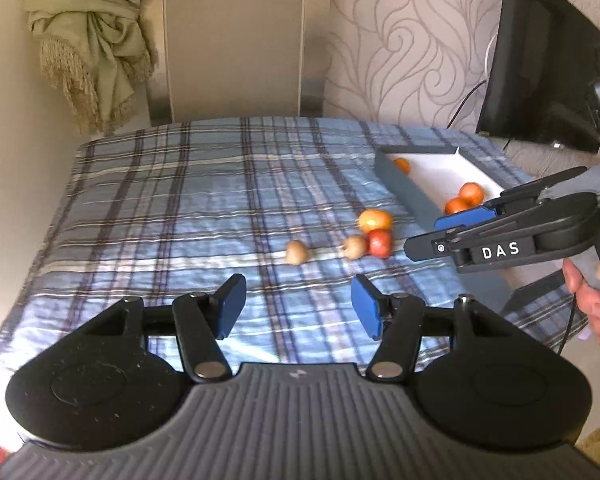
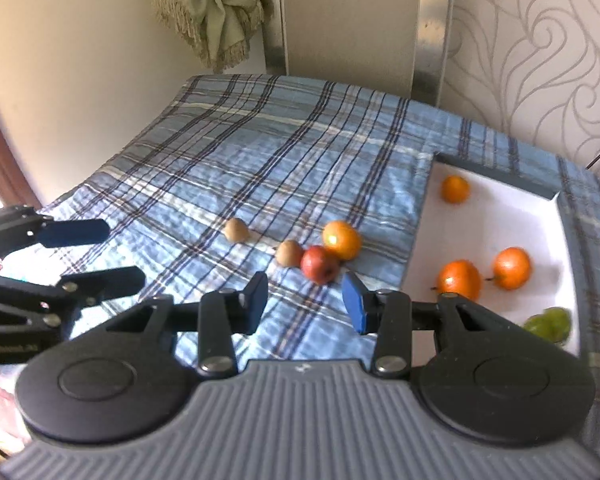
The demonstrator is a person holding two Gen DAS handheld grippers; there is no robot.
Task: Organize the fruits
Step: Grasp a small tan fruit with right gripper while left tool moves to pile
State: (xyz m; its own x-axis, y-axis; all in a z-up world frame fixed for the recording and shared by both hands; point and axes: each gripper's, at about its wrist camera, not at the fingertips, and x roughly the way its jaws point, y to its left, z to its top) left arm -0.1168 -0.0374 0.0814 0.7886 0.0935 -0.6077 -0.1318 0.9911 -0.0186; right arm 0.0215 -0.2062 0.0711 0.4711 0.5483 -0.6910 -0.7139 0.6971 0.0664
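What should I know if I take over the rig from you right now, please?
Left gripper: jaws open, nothing held.
Right gripper: jaws open, nothing held, near the red apple.
Tray: three orange fruits and a green fruit already inside.
Left on the cloth: red apple, orange fruit, two kiwis.
Next: probably move these four into the tray.

On the surface (image 2: 260,152), four fruits cluster left of the tray (image 2: 420,248): one kiwi (image 2: 236,230) apart at left, another kiwi (image 2: 289,253) touching an apple (image 2: 319,264), an orange (image 2: 341,240) behind. Inside the tray lie more fruits.
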